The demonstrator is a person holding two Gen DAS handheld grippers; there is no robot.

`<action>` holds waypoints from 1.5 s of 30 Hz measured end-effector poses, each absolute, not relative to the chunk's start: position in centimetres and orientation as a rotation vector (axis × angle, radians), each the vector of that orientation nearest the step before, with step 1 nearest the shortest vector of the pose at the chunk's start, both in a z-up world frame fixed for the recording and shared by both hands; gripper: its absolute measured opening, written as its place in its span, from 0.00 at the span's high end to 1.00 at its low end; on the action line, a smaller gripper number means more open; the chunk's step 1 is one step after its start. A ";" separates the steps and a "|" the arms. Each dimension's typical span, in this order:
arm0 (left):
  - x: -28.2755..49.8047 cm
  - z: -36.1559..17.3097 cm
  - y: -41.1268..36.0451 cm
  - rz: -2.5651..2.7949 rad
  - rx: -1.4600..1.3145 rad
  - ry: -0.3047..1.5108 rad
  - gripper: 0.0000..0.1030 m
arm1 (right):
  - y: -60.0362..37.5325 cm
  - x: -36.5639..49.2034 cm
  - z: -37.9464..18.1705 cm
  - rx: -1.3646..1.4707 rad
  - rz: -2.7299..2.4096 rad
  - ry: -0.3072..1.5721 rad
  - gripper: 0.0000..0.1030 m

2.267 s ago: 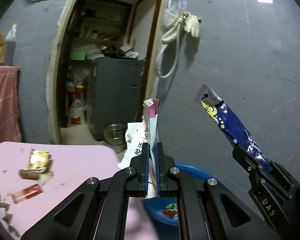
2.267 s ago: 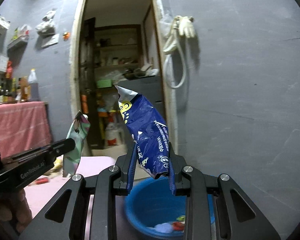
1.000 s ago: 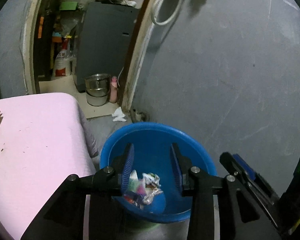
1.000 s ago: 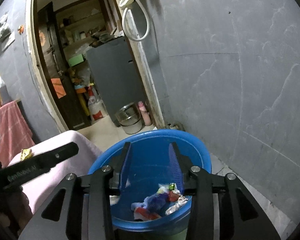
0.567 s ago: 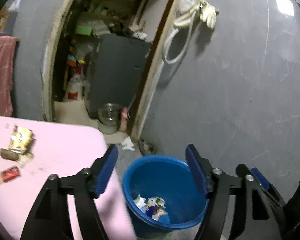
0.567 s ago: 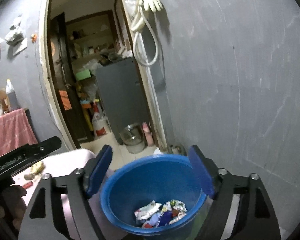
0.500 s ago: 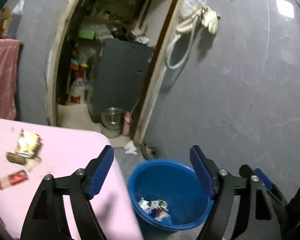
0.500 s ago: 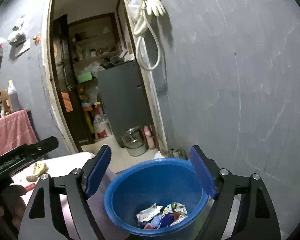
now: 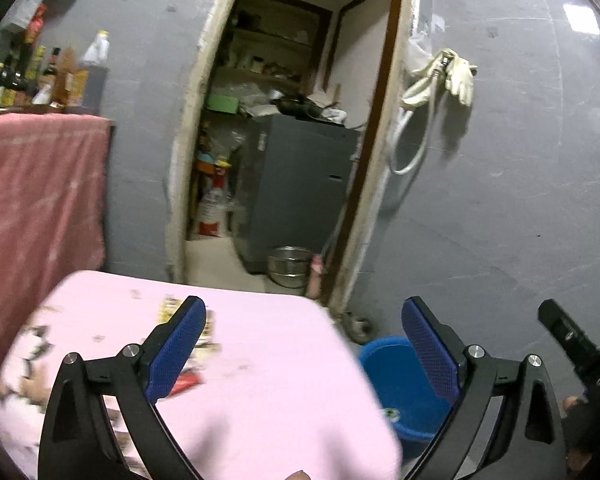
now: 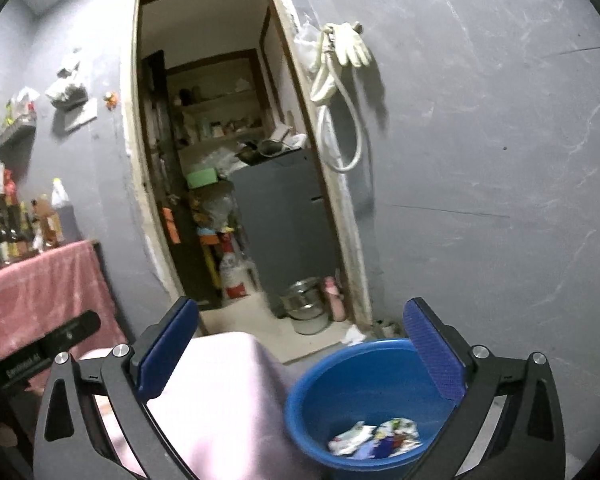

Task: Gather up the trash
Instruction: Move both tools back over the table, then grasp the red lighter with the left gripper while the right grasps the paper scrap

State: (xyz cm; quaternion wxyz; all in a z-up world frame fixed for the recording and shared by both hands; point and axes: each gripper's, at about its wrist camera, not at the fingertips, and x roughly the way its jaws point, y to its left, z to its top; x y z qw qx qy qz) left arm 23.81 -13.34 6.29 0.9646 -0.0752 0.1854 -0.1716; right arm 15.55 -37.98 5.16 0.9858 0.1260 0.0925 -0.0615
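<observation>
Above the pink desk (image 9: 268,380), we see the left hand-held gripper (image 9: 302,344) with its blue-padded jaws spread wide and nothing between them. Several wrappers (image 9: 188,344) lie on the desk's left part, beside and partly behind the left finger; motion blur makes their print unreadable, and we take them to be snack packets. The blue bin (image 9: 400,384) stands on the floor just beside the desk's right edge.

In the right wrist view, we find the right hand-held gripper (image 10: 300,352) likewise spread wide and holding nothing, positioned above the blue bin (image 10: 340,364). Crumpled wrappers (image 10: 376,438) lie at the bottom of the bin. The desk corner (image 10: 220,400) sits just left of the bin. The left gripper's finger shows at the far left edge. Behind both stands an open doorway (image 10: 228,184) in a grey wall.
</observation>
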 end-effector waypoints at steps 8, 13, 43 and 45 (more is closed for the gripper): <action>23.0 3.7 -6.5 -0.212 -0.122 0.415 0.06 | -31.9 16.7 4.6 0.220 -0.032 0.194 0.00; 23.2 1.6 -2.5 -0.150 -0.137 0.465 0.06 | -28.6 18.0 3.7 0.188 0.019 0.226 0.00; 30.7 -4.6 -2.1 -0.308 -0.095 0.818 0.38 | -23.4 29.9 -3.1 0.111 0.260 0.631 0.22; 31.2 -5.0 -2.9 -0.341 -0.060 0.839 0.44 | -23.5 30.1 -3.3 0.115 0.266 0.641 0.22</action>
